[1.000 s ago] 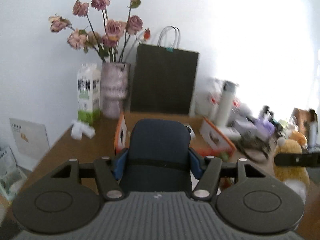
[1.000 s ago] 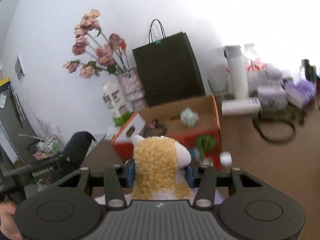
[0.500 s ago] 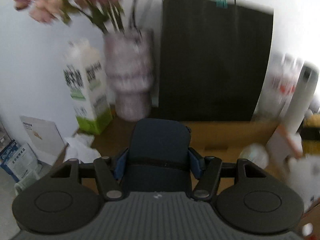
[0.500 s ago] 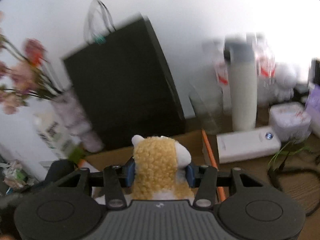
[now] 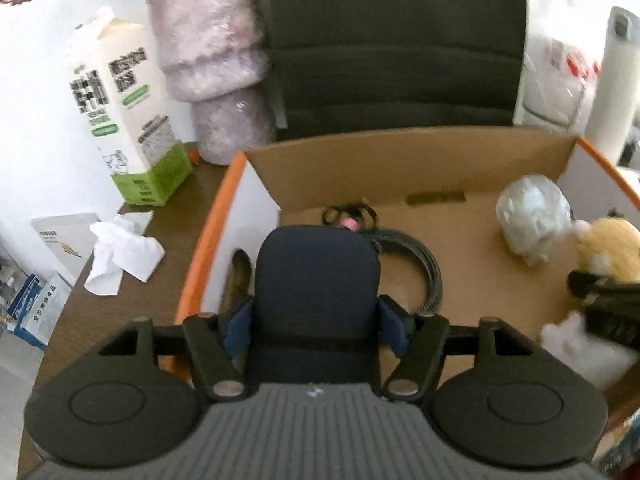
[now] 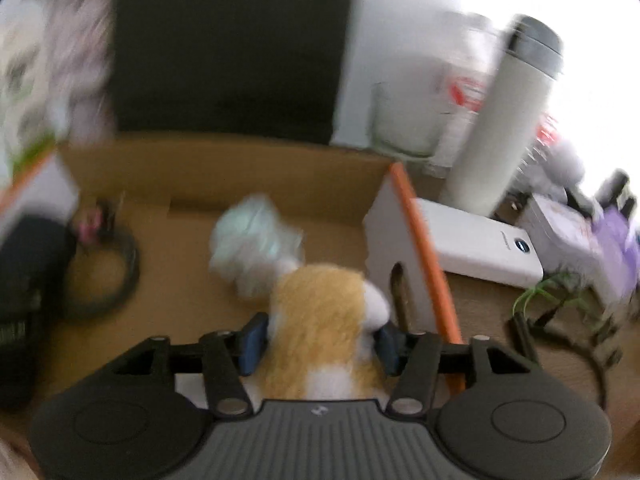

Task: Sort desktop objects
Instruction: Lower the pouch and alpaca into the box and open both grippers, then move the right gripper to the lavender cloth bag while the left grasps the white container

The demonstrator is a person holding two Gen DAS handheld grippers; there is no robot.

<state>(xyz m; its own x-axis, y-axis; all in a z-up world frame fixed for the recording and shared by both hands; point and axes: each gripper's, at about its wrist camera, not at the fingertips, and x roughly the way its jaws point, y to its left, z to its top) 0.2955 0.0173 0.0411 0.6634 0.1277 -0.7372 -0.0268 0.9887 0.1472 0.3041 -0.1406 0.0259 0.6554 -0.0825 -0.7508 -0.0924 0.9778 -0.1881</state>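
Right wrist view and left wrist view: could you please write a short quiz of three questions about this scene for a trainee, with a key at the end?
1. Choose one. What is between the jaws of the right gripper?
A. a white bottle
B. a yellow and white plush toy
C. a milk carton
2. True or false: the coiled black cable lies on the table outside the cardboard box.
3. Fill in: in the left wrist view, the milk carton stands to the ___ of the cardboard box.

Key
1. B. The jaws are opening, with the toy between them.
2. False. It lies inside the box.
3. left
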